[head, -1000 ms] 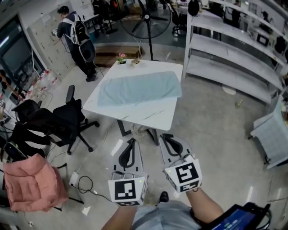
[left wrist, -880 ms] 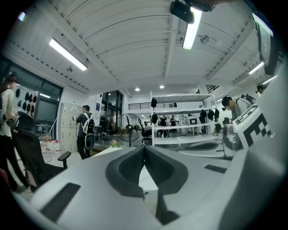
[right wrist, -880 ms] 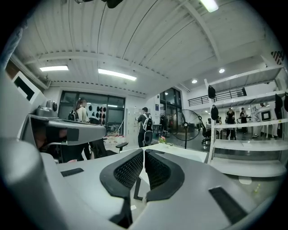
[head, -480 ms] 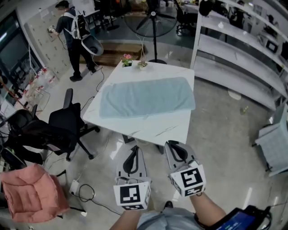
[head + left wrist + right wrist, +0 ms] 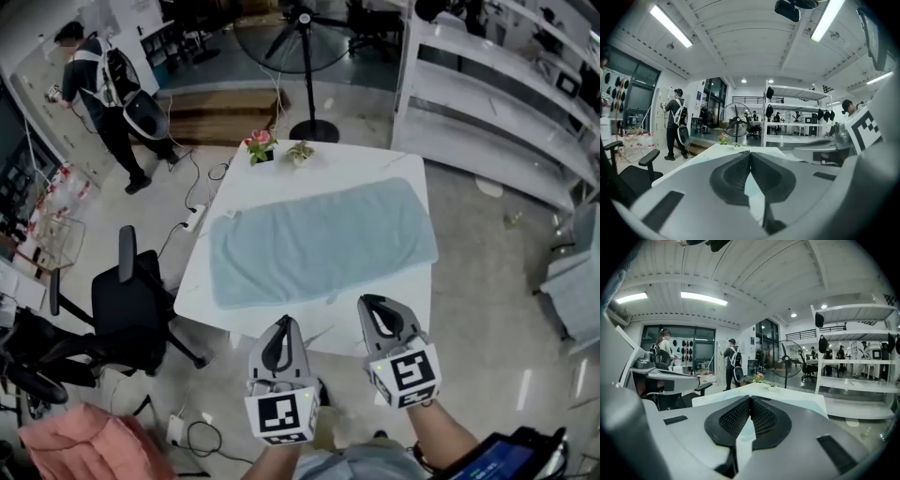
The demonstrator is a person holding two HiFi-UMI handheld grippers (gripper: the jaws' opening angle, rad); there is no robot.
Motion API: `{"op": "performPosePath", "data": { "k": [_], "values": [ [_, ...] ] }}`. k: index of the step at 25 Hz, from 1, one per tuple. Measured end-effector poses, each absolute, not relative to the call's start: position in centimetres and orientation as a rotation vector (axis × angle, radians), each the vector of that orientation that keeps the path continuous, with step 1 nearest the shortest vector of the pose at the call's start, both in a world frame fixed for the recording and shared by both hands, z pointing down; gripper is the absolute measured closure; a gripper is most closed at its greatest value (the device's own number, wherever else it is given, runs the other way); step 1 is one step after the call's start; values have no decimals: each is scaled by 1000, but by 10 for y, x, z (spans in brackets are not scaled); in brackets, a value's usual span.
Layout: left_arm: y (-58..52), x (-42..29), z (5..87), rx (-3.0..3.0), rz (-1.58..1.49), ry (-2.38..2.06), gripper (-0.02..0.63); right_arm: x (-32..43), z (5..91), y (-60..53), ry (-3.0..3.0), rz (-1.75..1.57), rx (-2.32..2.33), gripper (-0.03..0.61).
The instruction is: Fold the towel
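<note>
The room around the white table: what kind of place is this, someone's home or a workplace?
A workplace, probably an open lab or workshop: long white shelving racks along one side, a big pedestal fan, and a black office chair beside the table with the towel.

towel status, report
Left gripper and right gripper both shut, empty, at near edge of table. Towel spread flat, unfolded. Two small plants at far edge, clear of it.
</note>
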State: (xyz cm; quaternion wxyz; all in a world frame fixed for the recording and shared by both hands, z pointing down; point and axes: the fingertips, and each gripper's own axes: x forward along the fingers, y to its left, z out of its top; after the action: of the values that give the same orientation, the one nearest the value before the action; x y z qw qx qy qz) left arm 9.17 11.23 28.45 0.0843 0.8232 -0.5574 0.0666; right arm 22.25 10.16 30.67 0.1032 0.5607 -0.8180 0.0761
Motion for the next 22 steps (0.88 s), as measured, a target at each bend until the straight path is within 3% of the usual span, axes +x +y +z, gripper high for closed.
{"op": "performPosePath", "data": {
  "k": [22],
  "values": [
    [-12,88,223,2629,119,-1591,606,268,233,-4,-2279,50,1889,560]
  ]
}}
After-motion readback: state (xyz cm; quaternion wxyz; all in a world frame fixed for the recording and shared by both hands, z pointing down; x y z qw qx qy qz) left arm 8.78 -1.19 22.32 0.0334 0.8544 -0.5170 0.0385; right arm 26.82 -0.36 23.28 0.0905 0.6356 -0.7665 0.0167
